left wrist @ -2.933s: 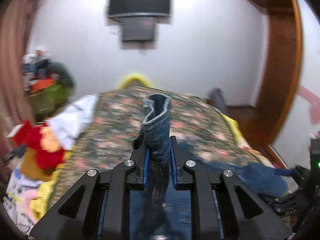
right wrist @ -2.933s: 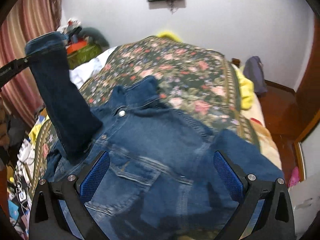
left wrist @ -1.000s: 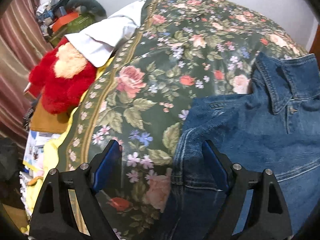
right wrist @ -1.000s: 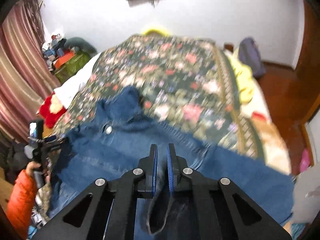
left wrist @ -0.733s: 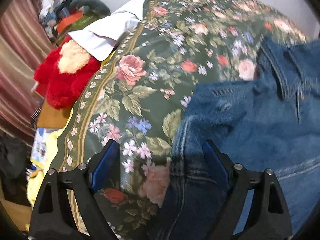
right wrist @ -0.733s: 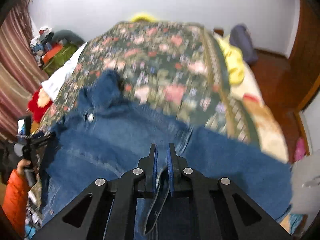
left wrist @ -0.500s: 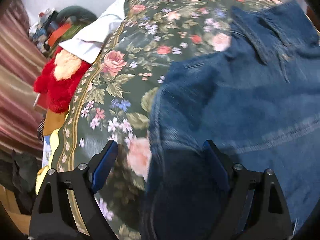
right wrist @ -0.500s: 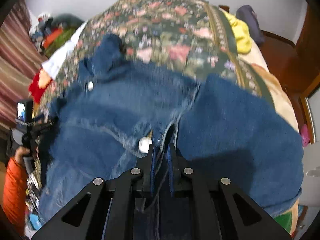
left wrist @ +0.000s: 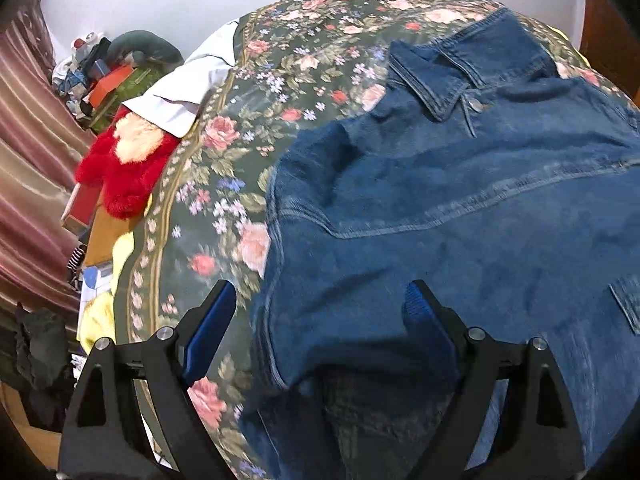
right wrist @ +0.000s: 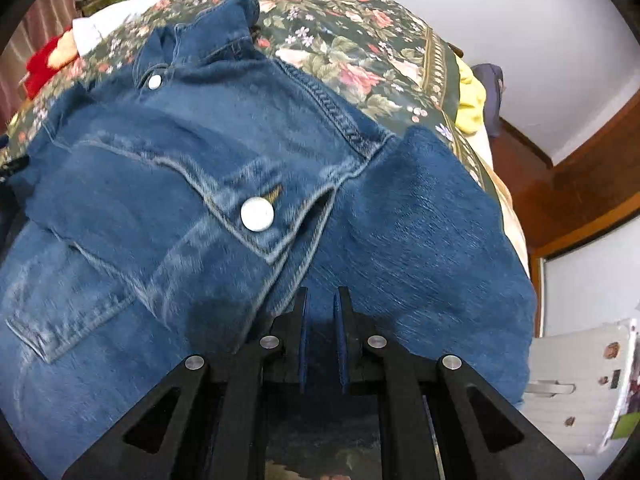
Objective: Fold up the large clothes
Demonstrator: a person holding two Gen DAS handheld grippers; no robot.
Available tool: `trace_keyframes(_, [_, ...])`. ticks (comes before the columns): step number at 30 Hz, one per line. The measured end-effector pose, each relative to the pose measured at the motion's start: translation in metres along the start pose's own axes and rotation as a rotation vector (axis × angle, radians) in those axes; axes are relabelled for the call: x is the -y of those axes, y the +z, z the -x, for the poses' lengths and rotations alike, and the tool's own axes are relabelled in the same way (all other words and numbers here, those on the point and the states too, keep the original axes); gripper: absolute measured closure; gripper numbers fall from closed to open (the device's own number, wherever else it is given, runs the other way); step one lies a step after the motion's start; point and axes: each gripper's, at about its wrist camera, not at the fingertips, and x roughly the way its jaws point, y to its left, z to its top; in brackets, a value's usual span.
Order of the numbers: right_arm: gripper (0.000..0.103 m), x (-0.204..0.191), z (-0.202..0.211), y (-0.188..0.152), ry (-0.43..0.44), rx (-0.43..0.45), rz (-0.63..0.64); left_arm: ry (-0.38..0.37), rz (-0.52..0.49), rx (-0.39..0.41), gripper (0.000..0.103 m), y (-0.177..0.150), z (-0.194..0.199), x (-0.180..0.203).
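A blue denim jacket (left wrist: 460,208) lies front up on the floral bedspread (left wrist: 280,52), its collar (left wrist: 448,76) towards the far end. My left gripper (left wrist: 318,320) is open and hovers over the jacket's left edge; its blue pads (left wrist: 212,328) straddle the side seam without touching it. In the right wrist view my right gripper (right wrist: 320,316) is shut on denim of the jacket's sleeve (right wrist: 420,220) and sits low over the jacket (right wrist: 140,208), just below the chest pocket's silver button (right wrist: 257,214).
A red plush toy (left wrist: 124,160) and a white cloth (left wrist: 188,92) lie at the bed's left edge beside a striped curtain (left wrist: 24,160) and clutter. A yellow blanket (right wrist: 472,96), wooden door frame (right wrist: 580,184) and white bag (right wrist: 580,380) are on the right.
My left gripper slid from the bedspread over the jacket's left edge, staying open. My right gripper came down close to the jacket's front, still shut on the sleeve.
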Motion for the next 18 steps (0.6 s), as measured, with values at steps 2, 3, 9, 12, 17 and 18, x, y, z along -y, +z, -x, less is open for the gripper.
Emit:
trace_keyframes(2, [0.095,0.002,0.004,-0.005,-0.018,0.012,0.001,-0.008,0.0,-0.013,0.016,-0.006,0.001,0.004])
trace_keyframes(3, [0.095,0.004,0.006,-0.007,-0.019,0.014,-0.004,-0.009,-0.001,-0.017,0.016,-0.007,0.002,0.006])
trace_keyframes(9, [0.095,0.03,0.006,-0.026,-0.117,-0.043,-0.04,-0.031,0.013,0.01,0.016,-0.002,0.018,0.014])
trace_keyframes(12, [0.095,0.054,-0.004,-0.046,-0.182,-0.092,-0.059,-0.057,0.017,0.043,0.016,0.011,0.031,0.023])
trace_keyframes(17, [0.095,0.103,0.004,-0.068,-0.035,-0.071,-0.235,-0.128,0.009,0.087,0.016,0.039,0.05,0.054])
trace_keyframes(18, [0.095,0.112,0.003,-0.072,-0.022,-0.071,-0.255,-0.149,0.006,0.094,0.016,0.046,0.053,0.063])
